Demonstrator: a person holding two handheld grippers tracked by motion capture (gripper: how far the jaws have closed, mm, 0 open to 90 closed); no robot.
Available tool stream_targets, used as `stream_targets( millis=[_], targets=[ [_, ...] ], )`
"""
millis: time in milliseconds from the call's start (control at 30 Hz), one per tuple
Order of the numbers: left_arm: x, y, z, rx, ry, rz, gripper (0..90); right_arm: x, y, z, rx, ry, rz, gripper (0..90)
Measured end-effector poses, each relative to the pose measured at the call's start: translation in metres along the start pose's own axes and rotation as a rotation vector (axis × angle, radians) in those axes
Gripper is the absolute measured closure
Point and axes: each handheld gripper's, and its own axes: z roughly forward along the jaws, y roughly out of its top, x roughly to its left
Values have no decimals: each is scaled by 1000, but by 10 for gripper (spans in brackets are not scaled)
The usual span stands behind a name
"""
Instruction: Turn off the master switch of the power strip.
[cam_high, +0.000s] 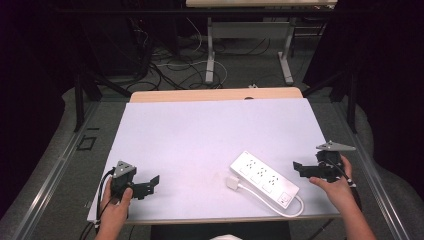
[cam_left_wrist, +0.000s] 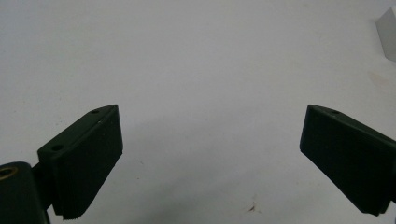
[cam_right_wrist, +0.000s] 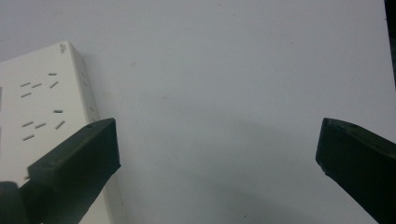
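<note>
black grippers (cam_high: 150, 186), grey triangular plates (cam_high: 125, 169), cables

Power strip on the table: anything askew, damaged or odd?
Nothing damaged. The power strip lies diagonally across the white table, its cord looped round with the plug lying loose beside it. Both grippers are open, clear of it.

The high view looks forward and down from above the person's side of a white table (cam_high: 200, 135), taking in the whole tabletop and the floor beyond its far edge. The left gripper view sits close above the near left of the table (cam_left_wrist: 196, 60), looking along the left gripper (cam_left_wrist: 210, 163) and its wide-apart jaws toward the right. The right gripper view rides low at the near right, looking along the right gripper (cam_right_wrist: 217, 163), jaws also wide apart, toward the left. The high view and the right gripper view share the white power strip (cam_high: 264, 180) (cam_right_wrist: 42, 102).
</note>
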Motion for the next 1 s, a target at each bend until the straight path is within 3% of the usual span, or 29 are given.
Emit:
stream_targets(
  millis=[367,500,533,567,867,933,1000],
  targets=[
    [2,-1,1,-9,6,-2,13,-11,-15,7,-37,-38,30,0],
    [2,-1,2,-10,6,-2,5,-13,-20,8,-58,-45,27,0],
    [2,-1,2,-9,6,-2,5,-12,-21,9,-84,-55,33,0],
    [3,-1,2,-8,7,-1,5,-13,-22,8,-68,-50,29,0],
    [3,-2,3,-7,6,-8,5,-16,-31,11,-88,-70,29,0],
    [4,-2,3,-7,7,-11,5,-17,-32,9,-63,-78,33,0],
    [4,-2,3,-3,5,-11,5,-18,-34,12,-81,-78,42,0]
  ],
)
